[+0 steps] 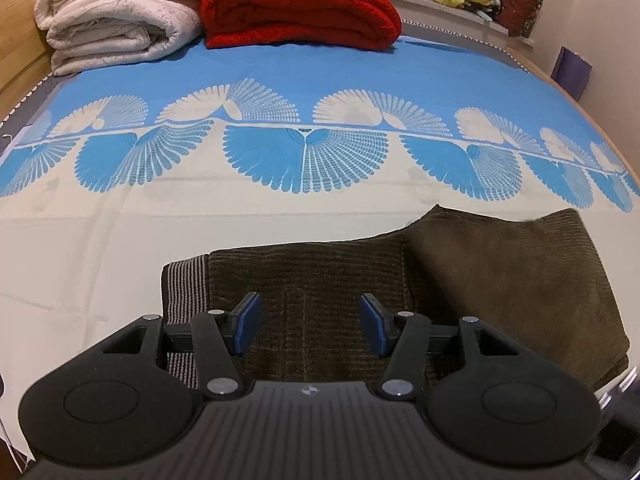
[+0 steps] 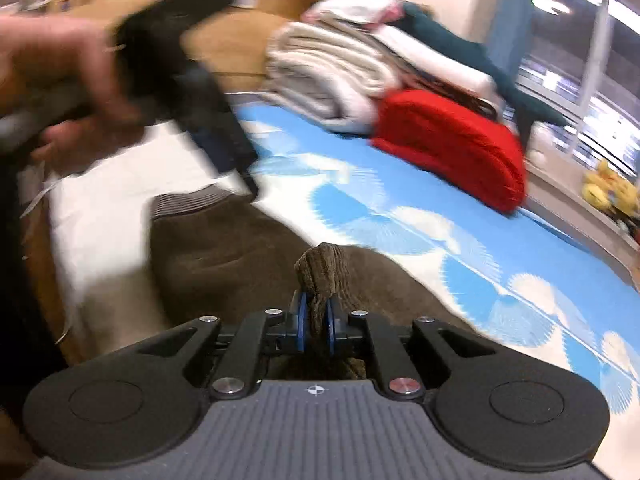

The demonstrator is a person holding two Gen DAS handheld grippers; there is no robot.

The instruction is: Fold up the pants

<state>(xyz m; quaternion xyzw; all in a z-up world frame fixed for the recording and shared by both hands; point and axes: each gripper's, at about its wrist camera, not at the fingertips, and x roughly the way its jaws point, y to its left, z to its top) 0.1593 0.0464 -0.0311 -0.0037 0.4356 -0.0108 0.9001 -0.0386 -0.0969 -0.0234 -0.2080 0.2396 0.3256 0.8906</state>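
Pants [image 1: 400, 288]: brown corduroy, lying on the near part of the bedspread [image 1: 120, 240], already doubled over at least once. Striped waistband [image 1: 186, 300] at the left end; a thicker folded layer is stacked on the right half.

Left gripper [image 1: 310, 326]: hovers over the waistband end, jaws wide apart, blue pads [image 1: 248, 324] clear of the cloth and holding nothing. Whether the tips touch the fabric, cannot tell.

Right gripper [image 2: 315, 316]: jaws closed narrow on a bunched ridge of the corduroy, which stands up between the pads in a stiff little peak. Right wrist view is motion-blurred; the person's left hand [image 2: 60, 76] with its gripper shows at upper left, above the waistband.

Handling judgement: cloth is soft and limp but fairly thick, with a ribbed, grippy surface, so slip between the pads seems unlikely. Moderate weight; stacked layers will likely sag and slide apart if lifted from one point. Best hold looks like an edge or corner pinching all layers together, one gripper at each end of the same edge; the elastic waistband offers the firmest purchase.

Far side: cream quilt [image 1: 116, 12] at left, red blanket [image 1: 300, 4] to its right, well apart from the pants.
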